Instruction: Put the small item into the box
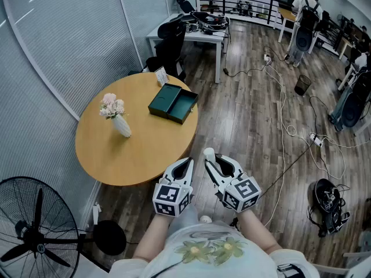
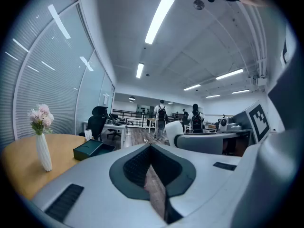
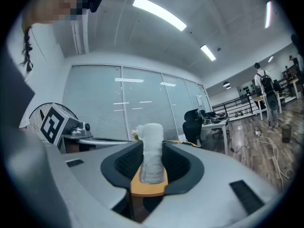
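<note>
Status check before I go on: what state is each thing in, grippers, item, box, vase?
Right gripper: shut on the small white item.
Small white item: clamped between the jaws, not yet in the box.
Left gripper: shut, empty.
Green box: open, lid laid back, on the round table.
Flower vase: upright.

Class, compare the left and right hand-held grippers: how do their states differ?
The left hand-held gripper is empty; the right hand-held gripper clamps a small white item. The left's jaws meet at the tips; the right's stand apart around the item. Both face the round table.
</note>
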`<state>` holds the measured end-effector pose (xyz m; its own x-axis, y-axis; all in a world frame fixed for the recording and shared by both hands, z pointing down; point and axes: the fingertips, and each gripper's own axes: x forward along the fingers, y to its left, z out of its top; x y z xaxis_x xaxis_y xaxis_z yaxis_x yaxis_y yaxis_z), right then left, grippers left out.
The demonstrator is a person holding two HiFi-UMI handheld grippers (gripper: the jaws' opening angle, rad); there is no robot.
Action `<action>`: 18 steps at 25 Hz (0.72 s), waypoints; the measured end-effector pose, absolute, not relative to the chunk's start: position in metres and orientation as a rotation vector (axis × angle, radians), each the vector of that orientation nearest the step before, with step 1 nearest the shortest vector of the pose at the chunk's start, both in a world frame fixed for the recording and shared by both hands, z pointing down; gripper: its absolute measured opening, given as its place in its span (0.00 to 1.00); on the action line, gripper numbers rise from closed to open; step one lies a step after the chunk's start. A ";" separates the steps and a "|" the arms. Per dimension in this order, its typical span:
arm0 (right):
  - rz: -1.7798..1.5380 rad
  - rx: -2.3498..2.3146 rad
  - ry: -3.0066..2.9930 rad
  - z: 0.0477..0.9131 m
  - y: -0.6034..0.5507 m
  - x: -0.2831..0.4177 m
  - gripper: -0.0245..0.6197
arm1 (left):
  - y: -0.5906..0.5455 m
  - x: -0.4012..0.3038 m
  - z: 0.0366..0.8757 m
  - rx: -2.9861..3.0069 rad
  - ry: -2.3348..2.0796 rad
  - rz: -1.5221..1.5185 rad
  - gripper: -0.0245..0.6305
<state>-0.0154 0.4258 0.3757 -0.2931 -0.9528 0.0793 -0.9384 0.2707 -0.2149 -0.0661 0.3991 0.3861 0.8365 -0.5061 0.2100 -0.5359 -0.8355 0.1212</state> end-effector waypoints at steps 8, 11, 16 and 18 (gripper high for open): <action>-0.367 -1.816 2.469 0.387 0.390 -0.011 0.24 | 0.364 -0.063 0.397 2.812 -0.831 0.249 0.04; -0.374 -1.816 2.476 0.392 0.363 -0.009 0.24 | 0.337 -0.063 0.405 2.794 -0.840 0.251 0.04; -0.402 -1.816 2.501 0.404 0.308 0.000 0.24 | 0.281 -0.051 0.418 2.775 -0.830 0.262 0.04; -0.408 -1.815 2.510 0.408 0.279 0.005 0.24 | 0.250 -0.046 0.421 2.773 -0.835 0.256 0.04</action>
